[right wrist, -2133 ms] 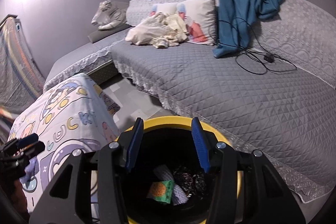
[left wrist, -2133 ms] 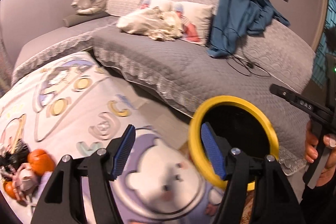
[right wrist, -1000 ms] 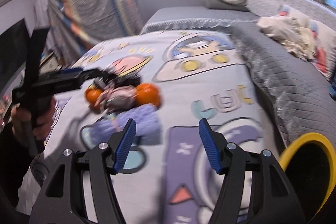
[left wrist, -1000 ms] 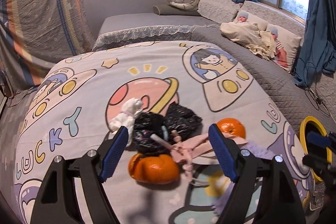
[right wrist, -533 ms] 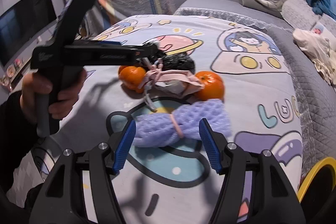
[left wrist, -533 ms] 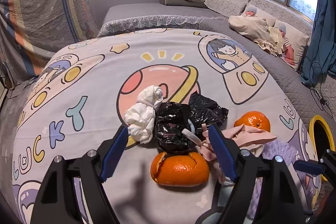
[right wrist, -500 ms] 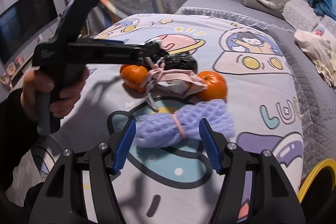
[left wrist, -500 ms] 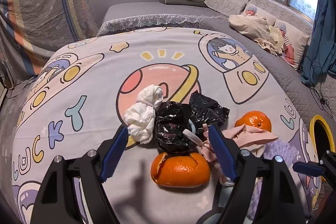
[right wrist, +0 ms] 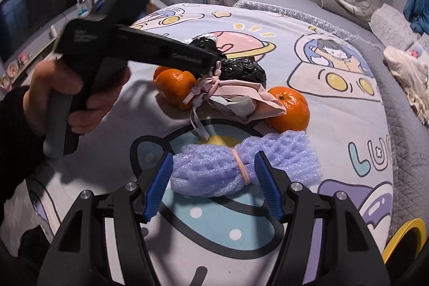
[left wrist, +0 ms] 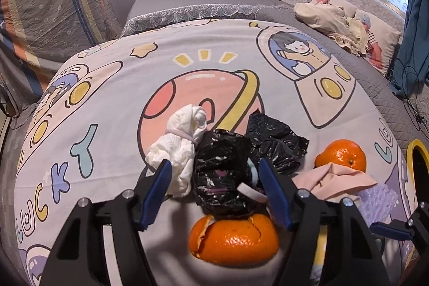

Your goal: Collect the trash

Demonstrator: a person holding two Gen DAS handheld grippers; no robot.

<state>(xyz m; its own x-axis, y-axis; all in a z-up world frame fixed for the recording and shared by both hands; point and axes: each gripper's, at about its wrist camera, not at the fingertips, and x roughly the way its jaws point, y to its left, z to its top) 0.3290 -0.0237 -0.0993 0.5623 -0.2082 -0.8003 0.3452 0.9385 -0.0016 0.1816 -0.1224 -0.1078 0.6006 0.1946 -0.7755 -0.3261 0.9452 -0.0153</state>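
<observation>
Trash pile on the cartoon-print bed cover (left wrist: 112,87). Left claw (left wrist: 213,189), jaws just narrowed but not pressing, straddles the crumpled black bag (left wrist: 221,173); a white wad (left wrist: 182,149) touches the bag's left side, orange peel (left wrist: 233,240) lies just in front. Right claw (right wrist: 211,188), open, straddles the purple foam net (right wrist: 241,162). The yellow-rimmed bin (right wrist: 402,240) stands right of the net.
</observation>
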